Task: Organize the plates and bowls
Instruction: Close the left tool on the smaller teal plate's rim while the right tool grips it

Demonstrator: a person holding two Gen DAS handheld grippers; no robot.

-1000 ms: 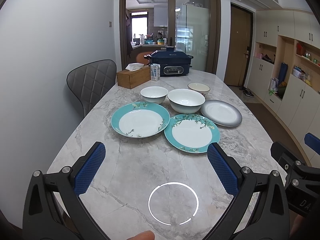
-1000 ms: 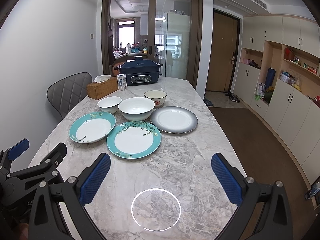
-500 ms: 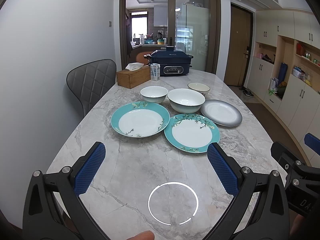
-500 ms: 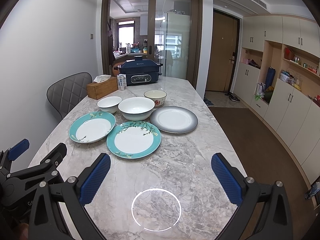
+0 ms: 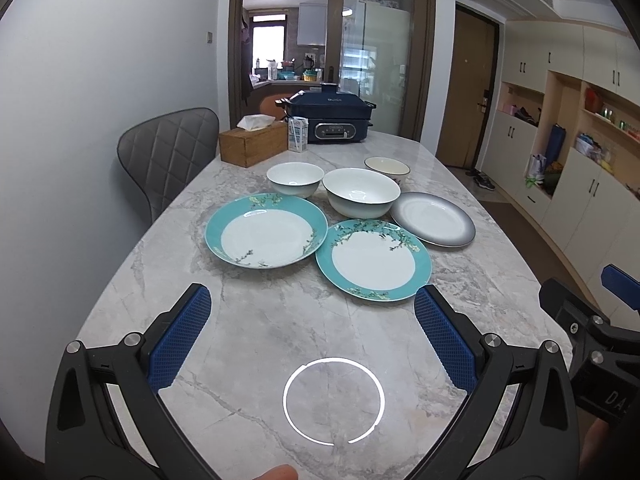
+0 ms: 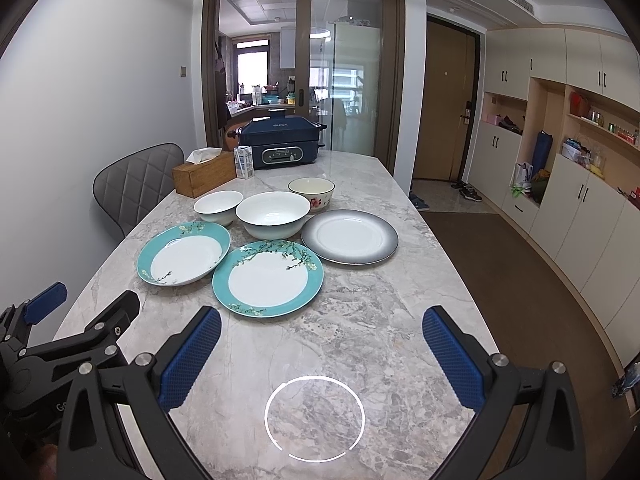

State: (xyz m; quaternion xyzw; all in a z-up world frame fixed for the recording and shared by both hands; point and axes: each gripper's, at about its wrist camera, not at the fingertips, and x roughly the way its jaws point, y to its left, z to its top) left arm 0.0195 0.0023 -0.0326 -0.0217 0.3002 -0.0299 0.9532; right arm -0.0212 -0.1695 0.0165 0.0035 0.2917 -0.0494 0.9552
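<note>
Nothing is changing: you are holding the left gripper (image 5: 312,330) and right gripper (image 6: 322,350) spread apart, empty, near the teal-rimmed floral ceramic plates (image 6: 268,278); organizing is not starting yet.

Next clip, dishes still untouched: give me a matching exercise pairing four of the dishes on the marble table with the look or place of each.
Things:
1. grey-rimmed plate
2. floral bowl
3. large white bowl
4. small white bowl

Descriptions:
A. farthest of the dishes, red flowers on its outer wall
B. flat, dark rim fading to a white centre, rightmost dish
C. nearest the wooden tissue box, behind a teal plate
D. widest bowl, in the middle of the bowl row

Pairs: 1-B, 2-A, 3-D, 4-C
</note>
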